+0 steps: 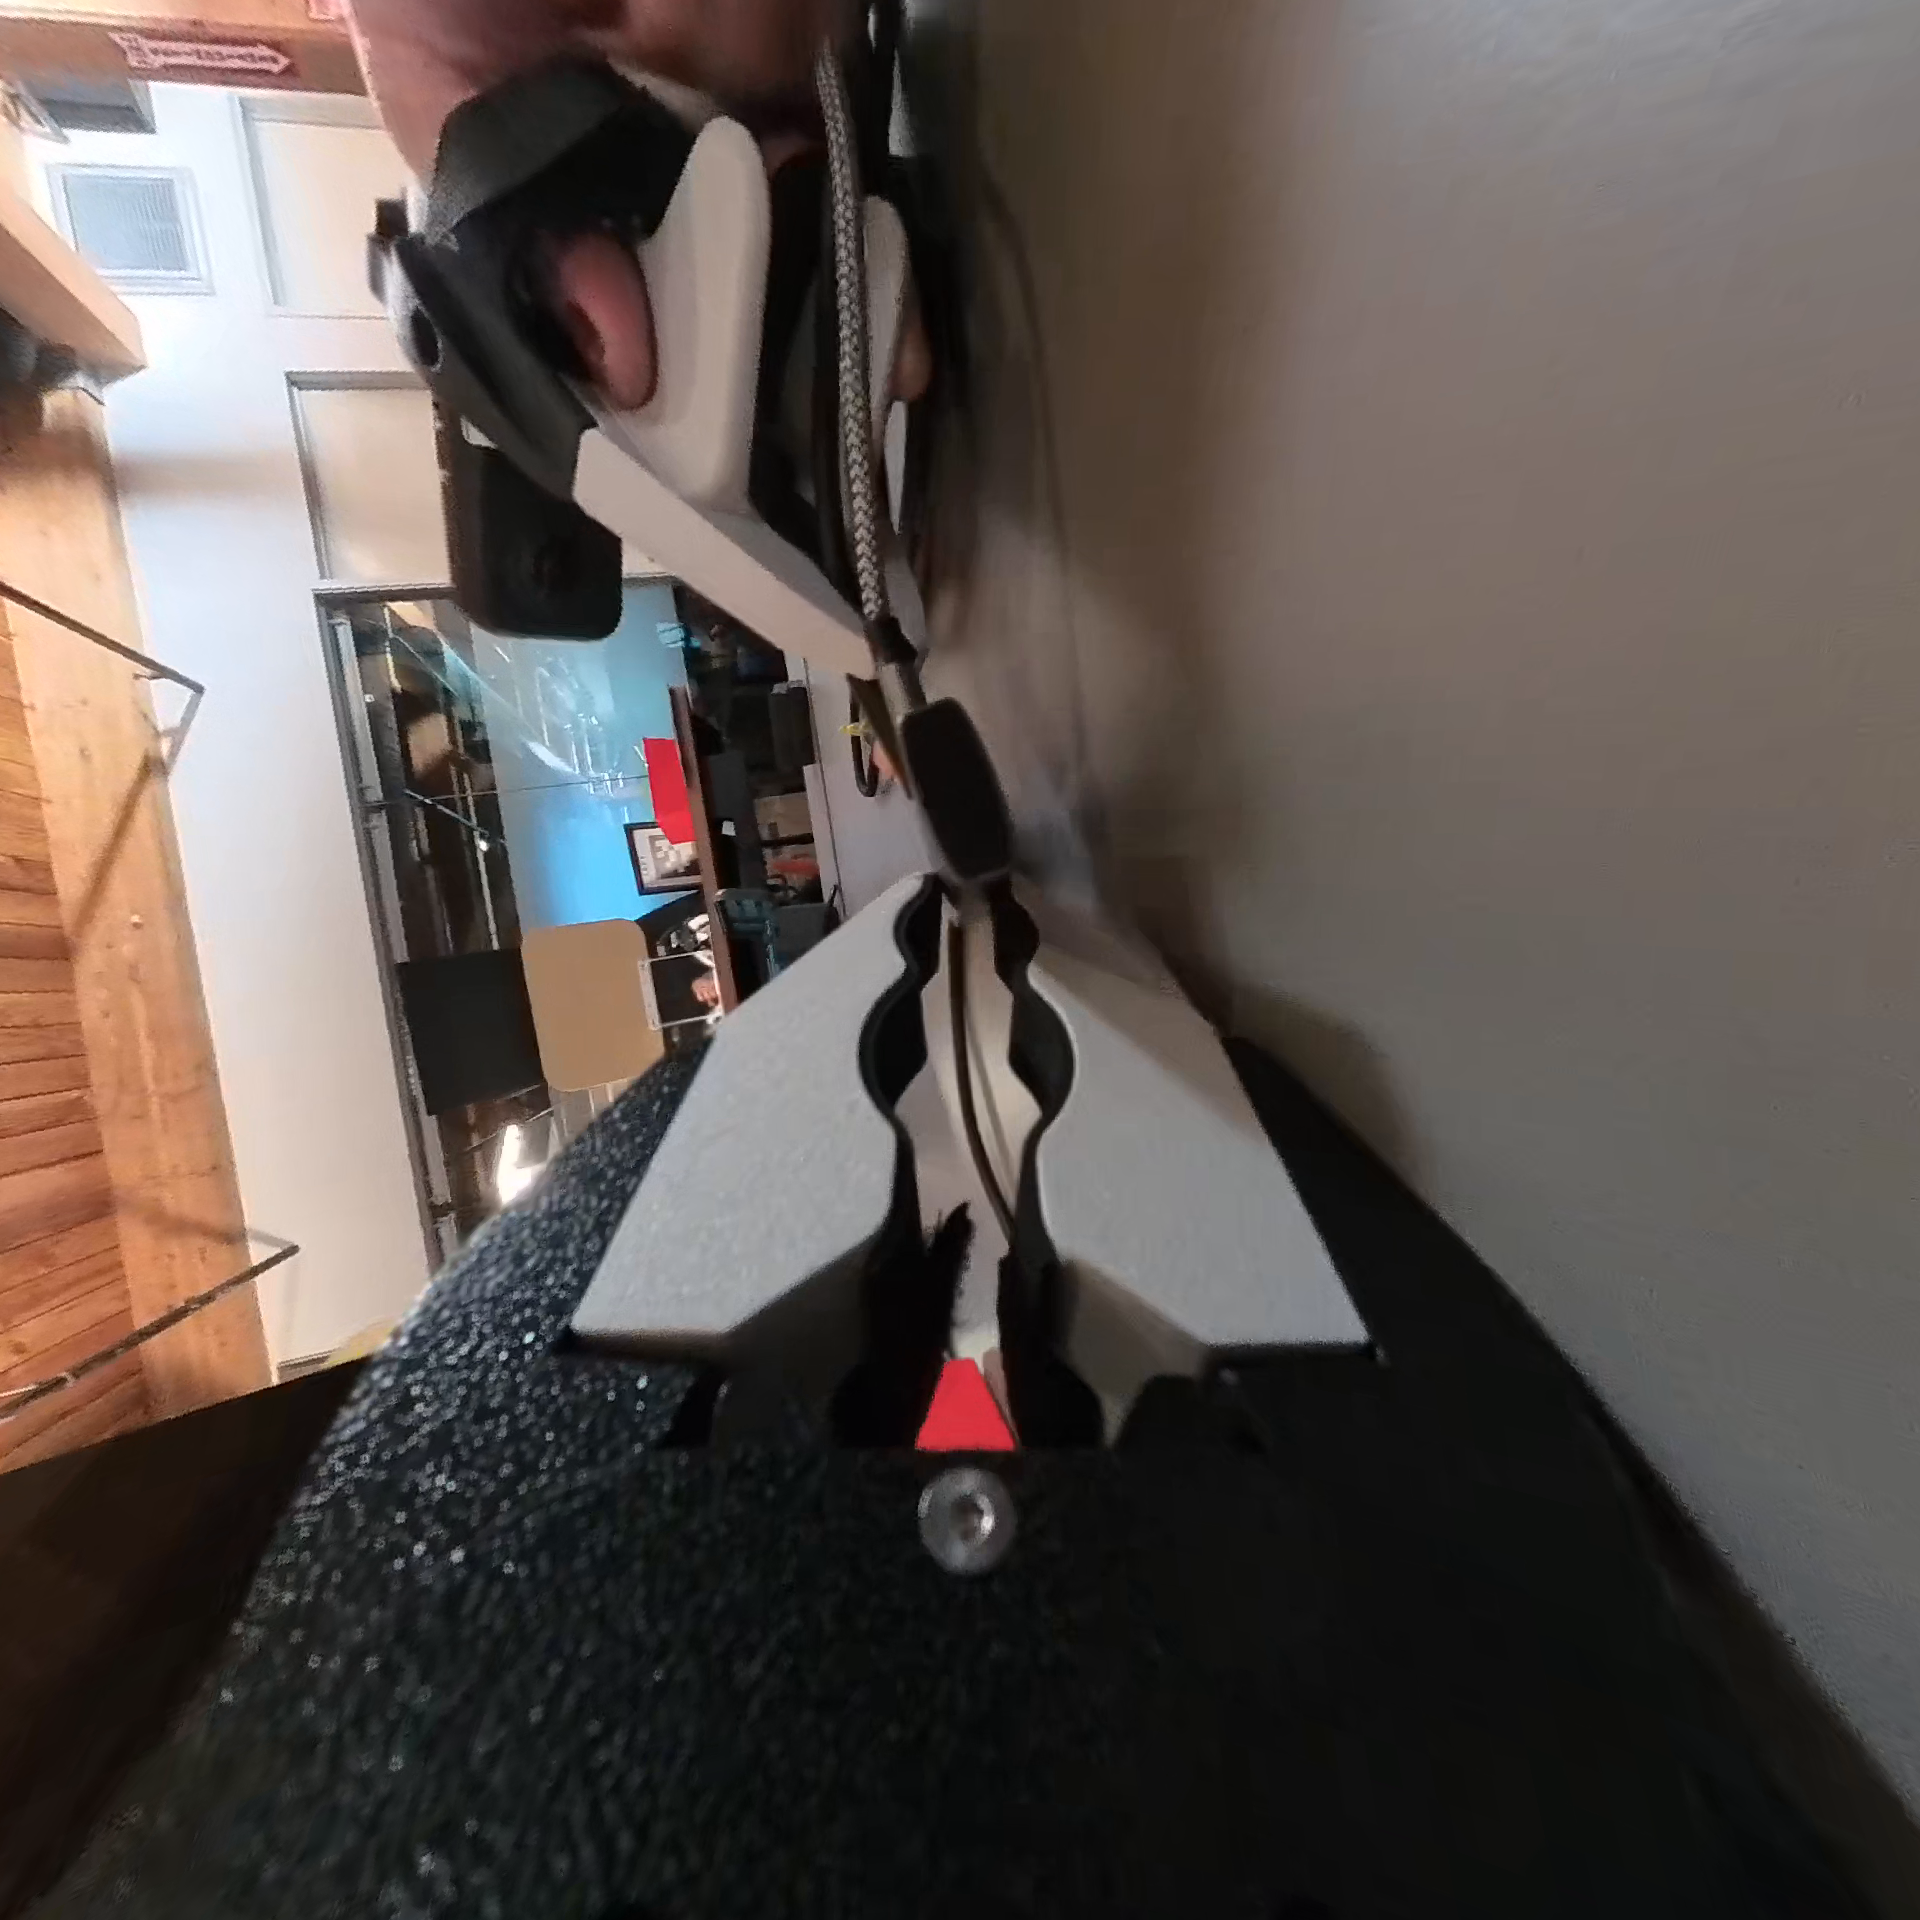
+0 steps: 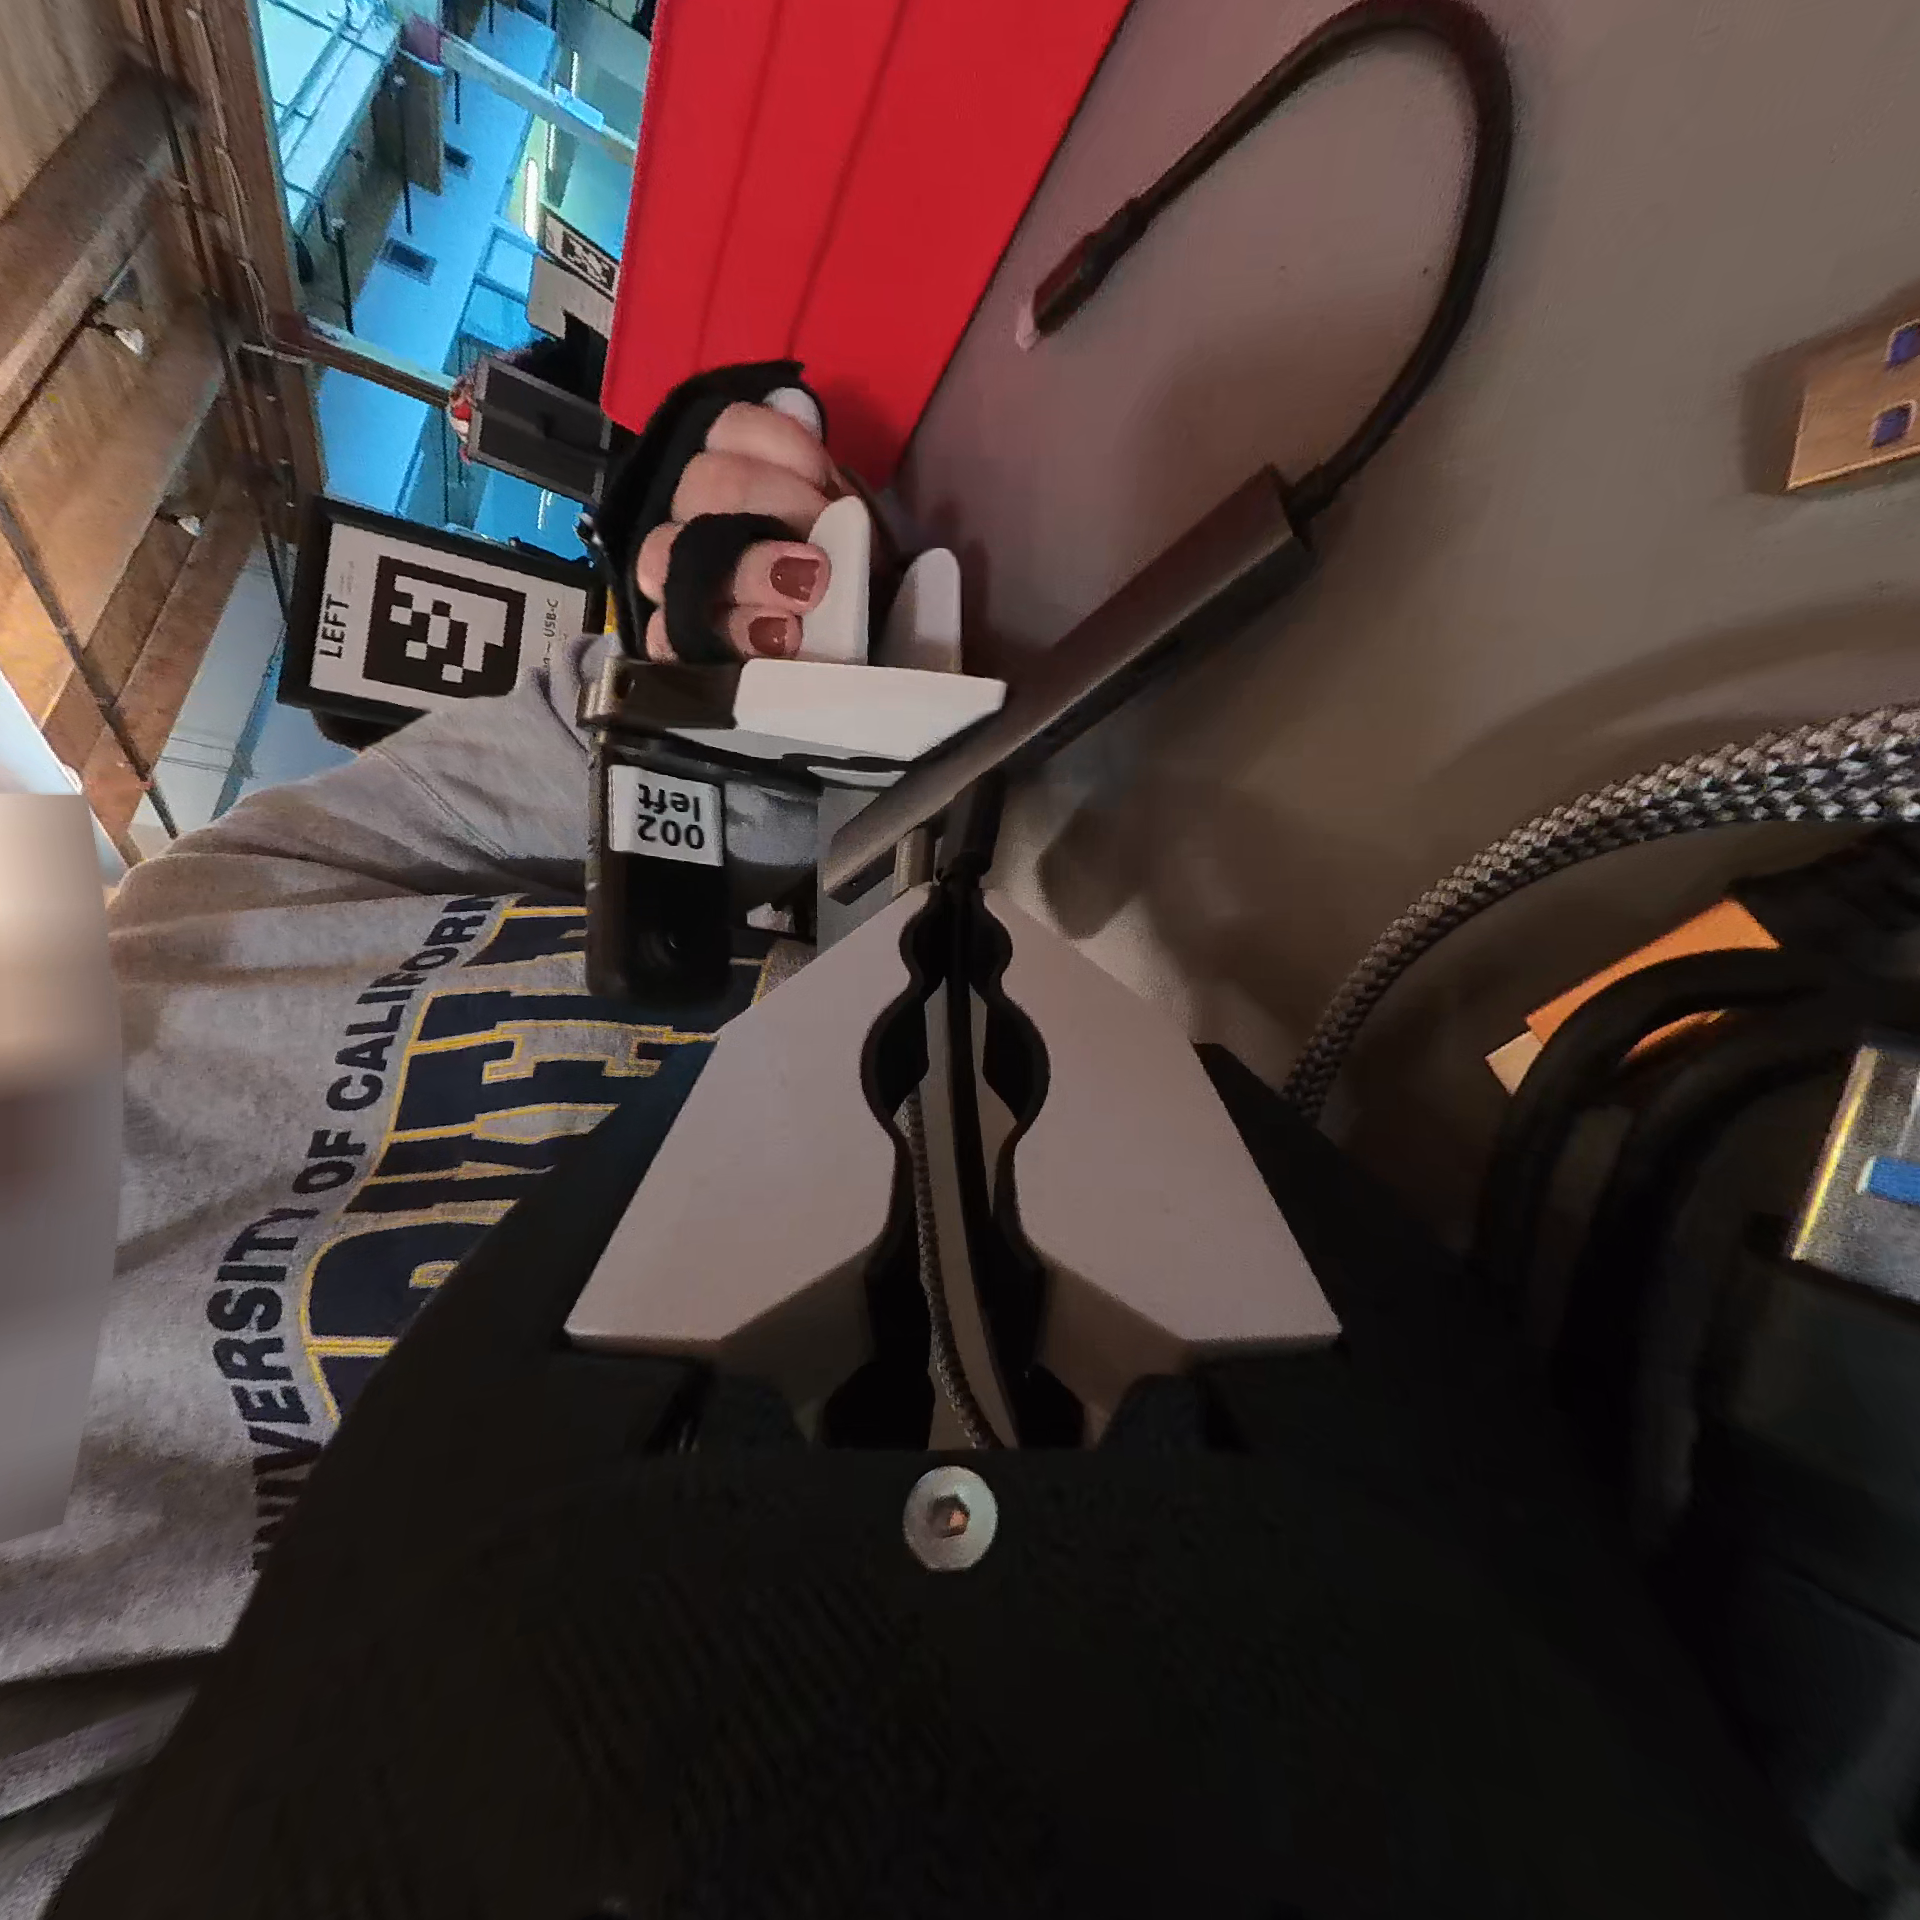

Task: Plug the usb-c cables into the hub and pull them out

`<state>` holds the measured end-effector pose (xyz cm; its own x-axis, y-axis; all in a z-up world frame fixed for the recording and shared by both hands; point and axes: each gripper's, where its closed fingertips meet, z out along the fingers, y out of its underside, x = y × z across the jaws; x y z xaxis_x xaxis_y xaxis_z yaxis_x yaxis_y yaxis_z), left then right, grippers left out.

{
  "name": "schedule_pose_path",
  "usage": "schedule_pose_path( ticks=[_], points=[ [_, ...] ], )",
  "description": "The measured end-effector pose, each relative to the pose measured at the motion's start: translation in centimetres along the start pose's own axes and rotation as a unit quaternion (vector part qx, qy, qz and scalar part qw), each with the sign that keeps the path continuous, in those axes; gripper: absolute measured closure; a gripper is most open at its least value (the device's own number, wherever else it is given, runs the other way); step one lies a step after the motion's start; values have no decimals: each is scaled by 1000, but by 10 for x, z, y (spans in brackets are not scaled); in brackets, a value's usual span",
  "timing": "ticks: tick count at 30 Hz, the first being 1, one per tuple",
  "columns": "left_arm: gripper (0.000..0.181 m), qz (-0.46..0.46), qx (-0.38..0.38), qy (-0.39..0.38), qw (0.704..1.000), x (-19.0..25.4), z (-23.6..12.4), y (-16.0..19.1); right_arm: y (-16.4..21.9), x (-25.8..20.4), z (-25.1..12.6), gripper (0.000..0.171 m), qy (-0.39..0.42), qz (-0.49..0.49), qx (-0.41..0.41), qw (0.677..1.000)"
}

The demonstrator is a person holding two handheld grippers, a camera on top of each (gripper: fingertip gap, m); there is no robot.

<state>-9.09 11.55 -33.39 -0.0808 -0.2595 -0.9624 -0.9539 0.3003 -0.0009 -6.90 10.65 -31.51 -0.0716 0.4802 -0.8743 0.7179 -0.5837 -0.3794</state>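
Both of my grippers meet at the hub (image 2: 1070,686), a slim grey bar held tilted above the pale table (image 2: 1558,499). My left gripper (image 1: 961,894) has its fingers drawn nearly together on the end of the hub, which shows in that view only as a small dark block just past the tips. My right gripper (image 2: 951,883) is pinched almost shut on the plug (image 2: 971,831) of a braided cable (image 2: 935,1226); the plug touches the hub's side, though I cannot tell whether it is seated in a port.

The braided cable runs back between my right fingers, and a thicker braided loop (image 2: 1621,821) curves across the table to the right. The hub's own dark lead (image 2: 1455,208) arcs away over the table and ends in a loose plug. A red folder (image 2: 831,187) lies beyond the hub. A tan block with blue sockets (image 2: 1849,416) sits well apart at the right edge. A person in a grey sweatshirt (image 2: 312,1039) fills the left side, the hand (image 2: 748,540) wrapped round the left gripper's handle.
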Motion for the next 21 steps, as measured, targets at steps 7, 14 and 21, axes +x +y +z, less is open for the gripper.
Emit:
schedule_pose_path(
  ticks=[7,14,21],
  points=[
    [174,-6,-3,3,1000,1,-2,-2,-2,1,0,170,6,-3,9,1000],
    [174,-15,-24,-3,1000,-3,1,4,-6,4,-1,170,33,-29,33,998],
    [174,-27,-54,-43,997,-22,0,20,-41,-33,-20,137,71,-231,175,954]
  ],
)
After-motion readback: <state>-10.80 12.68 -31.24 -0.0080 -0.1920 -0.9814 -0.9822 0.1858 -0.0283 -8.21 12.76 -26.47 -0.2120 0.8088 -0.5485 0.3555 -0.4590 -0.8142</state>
